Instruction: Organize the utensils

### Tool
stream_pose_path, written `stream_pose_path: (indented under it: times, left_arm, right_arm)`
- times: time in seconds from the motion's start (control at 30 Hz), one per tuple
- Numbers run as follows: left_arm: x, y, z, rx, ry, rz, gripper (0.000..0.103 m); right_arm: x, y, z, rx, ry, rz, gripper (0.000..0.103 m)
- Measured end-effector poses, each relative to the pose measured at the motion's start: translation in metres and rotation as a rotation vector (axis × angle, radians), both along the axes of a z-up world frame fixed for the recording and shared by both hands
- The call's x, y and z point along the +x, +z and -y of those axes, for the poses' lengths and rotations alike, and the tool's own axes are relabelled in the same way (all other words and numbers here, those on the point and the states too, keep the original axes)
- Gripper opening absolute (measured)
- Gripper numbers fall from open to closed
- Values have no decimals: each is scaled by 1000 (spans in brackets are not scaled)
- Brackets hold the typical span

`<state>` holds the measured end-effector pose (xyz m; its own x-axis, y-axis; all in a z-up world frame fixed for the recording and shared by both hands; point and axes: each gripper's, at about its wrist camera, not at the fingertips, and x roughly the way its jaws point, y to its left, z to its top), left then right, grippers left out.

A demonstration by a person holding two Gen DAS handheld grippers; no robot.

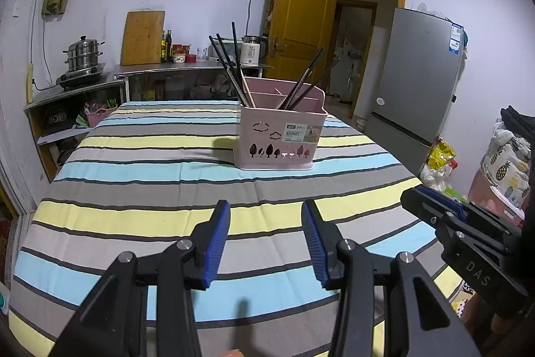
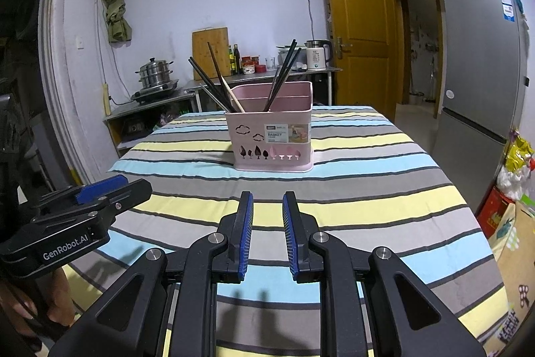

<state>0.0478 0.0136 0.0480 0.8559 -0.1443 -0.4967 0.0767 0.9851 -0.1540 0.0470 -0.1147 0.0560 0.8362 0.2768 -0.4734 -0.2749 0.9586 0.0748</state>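
Observation:
A pink utensil basket (image 1: 277,136) (image 2: 272,136) stands on the striped tablecloth (image 1: 150,189) (image 2: 351,189) near the table's middle. Several dark chopsticks (image 1: 230,66) (image 2: 214,79) lean in its left compartment and more (image 1: 307,82) (image 2: 282,72) in a compartment to the right. My left gripper (image 1: 265,209) is open and empty above the near part of the table, well short of the basket. My right gripper (image 2: 267,199) is open with a narrower gap, also empty and short of the basket. Each gripper shows at the side of the other's view.
A steel counter (image 1: 187,67) with a steamer pot (image 1: 83,56), cutting board (image 1: 142,37), bottles and a kettle (image 1: 252,51) runs behind the table. A grey fridge (image 1: 414,82) stands at right by a yellow door (image 1: 301,12). Bags and boxes (image 2: 515,189) lie at the table's right.

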Motion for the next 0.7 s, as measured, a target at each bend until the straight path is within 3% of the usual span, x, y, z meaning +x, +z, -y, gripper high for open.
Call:
stream_pose_path:
  times: [0.7]
  left_arm:
    - [-2,-1,3,18,-5,-9,46]
  right_arm:
    - [-1,0,-3,-2,3,-2,19]
